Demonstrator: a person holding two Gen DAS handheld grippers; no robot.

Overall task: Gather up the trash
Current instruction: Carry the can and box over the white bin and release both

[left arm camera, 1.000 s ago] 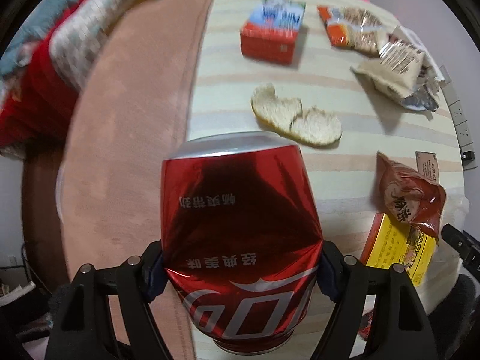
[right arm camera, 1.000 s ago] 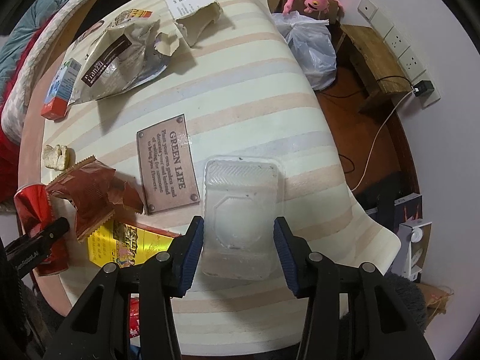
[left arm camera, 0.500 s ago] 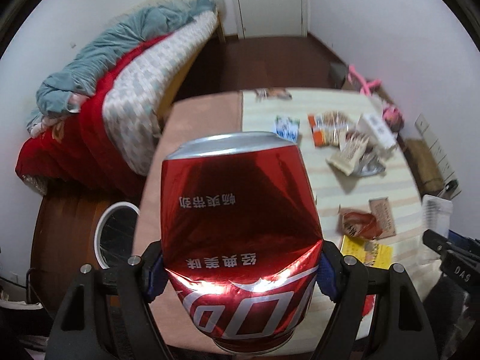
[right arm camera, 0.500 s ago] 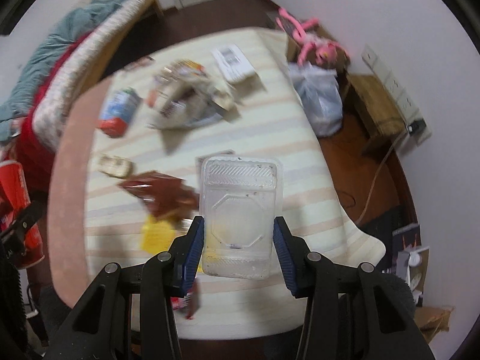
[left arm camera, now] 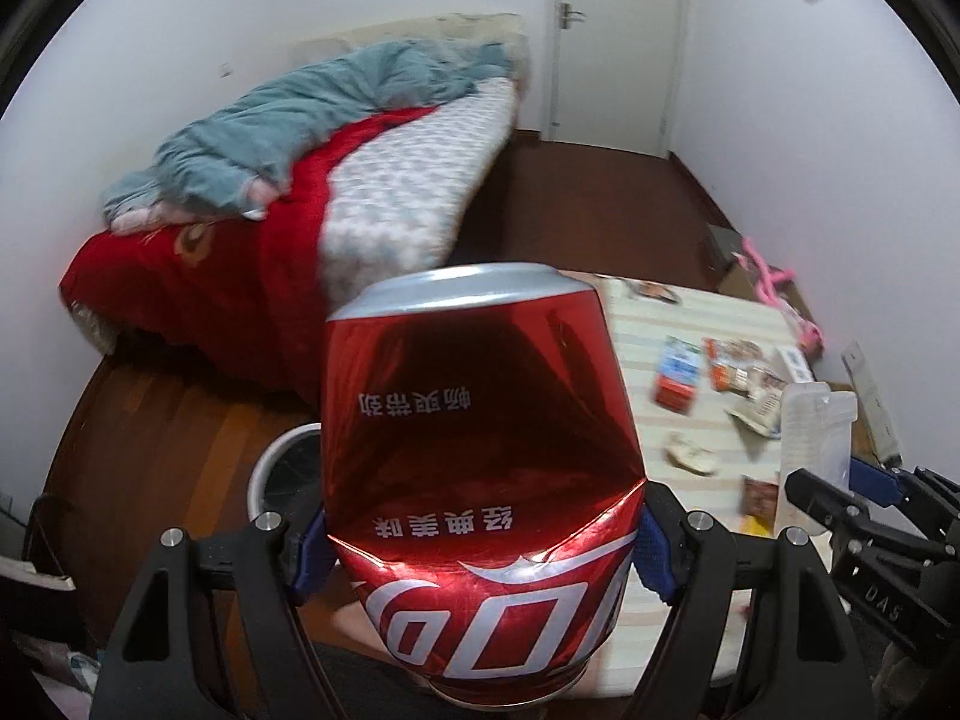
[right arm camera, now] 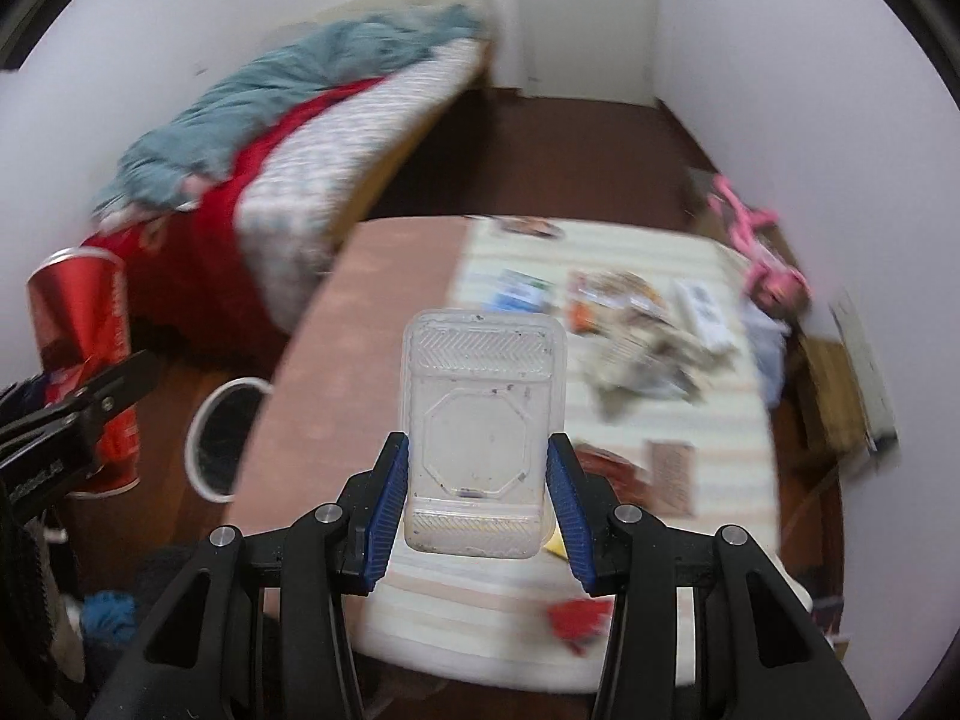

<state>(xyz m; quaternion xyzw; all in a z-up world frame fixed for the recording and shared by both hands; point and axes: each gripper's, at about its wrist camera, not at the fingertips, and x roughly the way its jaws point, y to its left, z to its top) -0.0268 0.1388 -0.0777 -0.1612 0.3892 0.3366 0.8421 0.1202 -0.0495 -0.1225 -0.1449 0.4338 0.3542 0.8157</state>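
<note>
My left gripper [left arm camera: 480, 546] is shut on a dented red cola can [left arm camera: 480, 450], held high above the floor; the can also shows at the left of the right wrist view [right arm camera: 84, 360]. My right gripper [right arm camera: 477, 498] is shut on a clear plastic food tray [right arm camera: 483, 420], lifted above the table; the tray also shows at the right of the left wrist view [left arm camera: 816, 450]. A white-rimmed bin [right arm camera: 225, 438] stands on the floor left of the table, partly hidden behind the can in the left wrist view [left arm camera: 282, 468].
The striped table [right arm camera: 660, 480] holds a red-blue carton [left arm camera: 678, 372], snack wrappers [right arm camera: 636, 336], a bread piece [left arm camera: 690, 456] and a brown plaque [right arm camera: 672, 474]. A bed [left arm camera: 360, 180] with red and teal covers stands at the left. A door [left arm camera: 606, 42] is at the back.
Both grippers have risen well above the table with the can and the tray and tilted up, so the bed, door and bin came into view. Neither grip changed.
</note>
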